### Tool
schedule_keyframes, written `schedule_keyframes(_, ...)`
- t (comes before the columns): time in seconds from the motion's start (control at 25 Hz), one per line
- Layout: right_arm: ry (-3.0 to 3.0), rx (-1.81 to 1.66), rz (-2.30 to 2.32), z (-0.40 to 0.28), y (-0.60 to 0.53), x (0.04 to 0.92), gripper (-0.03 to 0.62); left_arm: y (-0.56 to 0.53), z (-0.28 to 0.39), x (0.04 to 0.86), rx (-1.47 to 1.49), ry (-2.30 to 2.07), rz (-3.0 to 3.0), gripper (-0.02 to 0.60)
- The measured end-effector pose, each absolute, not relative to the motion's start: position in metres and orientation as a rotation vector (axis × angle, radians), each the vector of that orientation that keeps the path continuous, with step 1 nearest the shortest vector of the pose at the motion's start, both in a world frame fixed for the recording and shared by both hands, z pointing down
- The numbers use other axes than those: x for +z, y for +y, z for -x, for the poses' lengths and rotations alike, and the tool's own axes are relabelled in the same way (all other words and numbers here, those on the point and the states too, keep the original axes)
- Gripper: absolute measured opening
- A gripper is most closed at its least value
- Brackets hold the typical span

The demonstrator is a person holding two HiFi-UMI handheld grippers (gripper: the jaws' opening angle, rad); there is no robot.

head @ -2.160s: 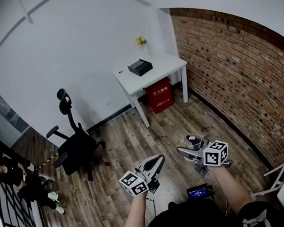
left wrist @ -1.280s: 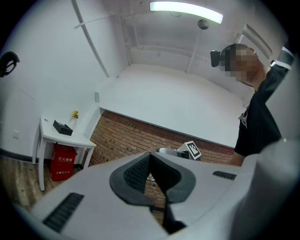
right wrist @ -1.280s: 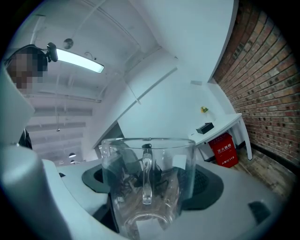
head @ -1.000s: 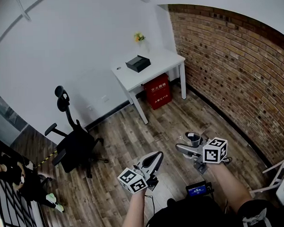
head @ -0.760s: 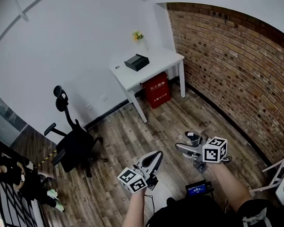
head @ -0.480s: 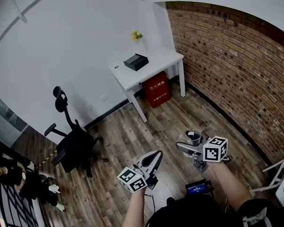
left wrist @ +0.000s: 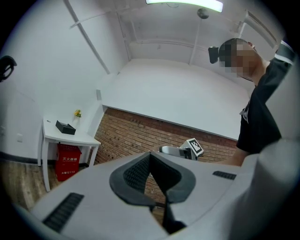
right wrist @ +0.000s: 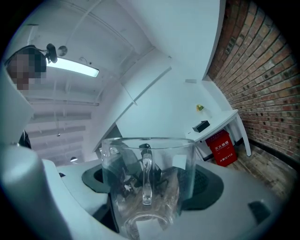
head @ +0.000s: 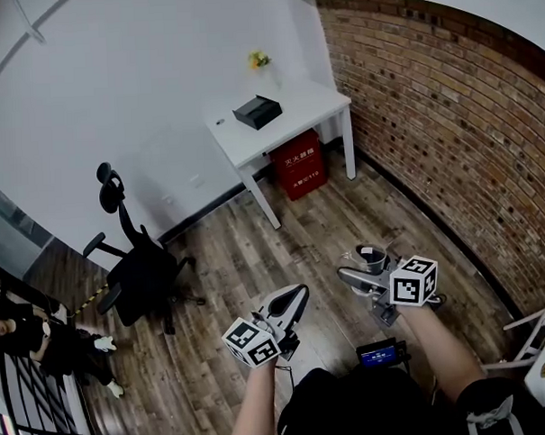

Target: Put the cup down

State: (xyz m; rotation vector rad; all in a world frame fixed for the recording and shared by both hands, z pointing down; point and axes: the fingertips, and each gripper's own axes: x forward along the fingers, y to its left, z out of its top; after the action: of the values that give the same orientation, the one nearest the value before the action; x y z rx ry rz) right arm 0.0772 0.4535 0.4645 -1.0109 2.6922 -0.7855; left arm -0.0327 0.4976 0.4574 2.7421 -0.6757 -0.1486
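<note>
The right gripper (right wrist: 149, 188) is closed on the cup (right wrist: 147, 180), a clear glass mug. Its two jaws press the glass wall from the left and the right, and the mug's handle faces back toward the gripper's camera. The rim is up and the base sits low between the jaws. In the head view the right gripper (head: 361, 268) is held out in front of the person's right forearm, with the cup (head: 372, 255) at its far end, in the air above the wooden floor (head: 229, 245) and resting on nothing.

The left gripper (left wrist: 157, 183) is narrow. Its jaws meet along a thin dark seam with nothing between them. In the head view the left gripper (head: 296, 301) points far and right, a little nearer than the right one and apart from it.

Near the person's lap lies a small device with a lit blue screen (head: 379, 351). Far off, against the white wall, stands a white table (head: 291, 117), well apart from the cup. It carries a black box (head: 256, 111) and yellow flowers (head: 258, 58), and a red box (head: 297, 164) stands under it. A brick wall (head: 448, 114) runs along the right. A black office chair (head: 135, 272) stands to the left, and a seated person (head: 34, 338) is at the far left edge.
</note>
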Motion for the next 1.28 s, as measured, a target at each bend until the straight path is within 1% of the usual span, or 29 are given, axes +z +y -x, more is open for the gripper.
schedule_keyframes(0.24,2.703,-0.824,1.006,-0.086,0.431,0.477,0.419,0.471,0.029,0.47,-0.137,-0.694,-2.717,0.008)
schedule_keyframes(0.48,2.684,-0.843,1.04,-0.092,0.375,0.488,0.419,0.406,0.031,0.485,-0.155,-0.685,-2.694,0.008)
schedule_keyframes(0.68,2.663,-0.849,1.079,-0.089,0.298,0.49,0.419,0.321,0.039,0.49,-0.181,-0.662,-2.674,0.008)
schedule_keyframes(1.0,2.608,-0.807,1.114,-0.052,0.159,0.459,0.419,0.182,0.076,0.473,-0.156,-0.597,-2.712,0.008)
schedule_keyframes(1.28,2.579,-0.849,1.117,-0.04,0.082,0.462,0.419,0.104,0.091,0.483,-0.153,-0.583,-2.672,0.008)
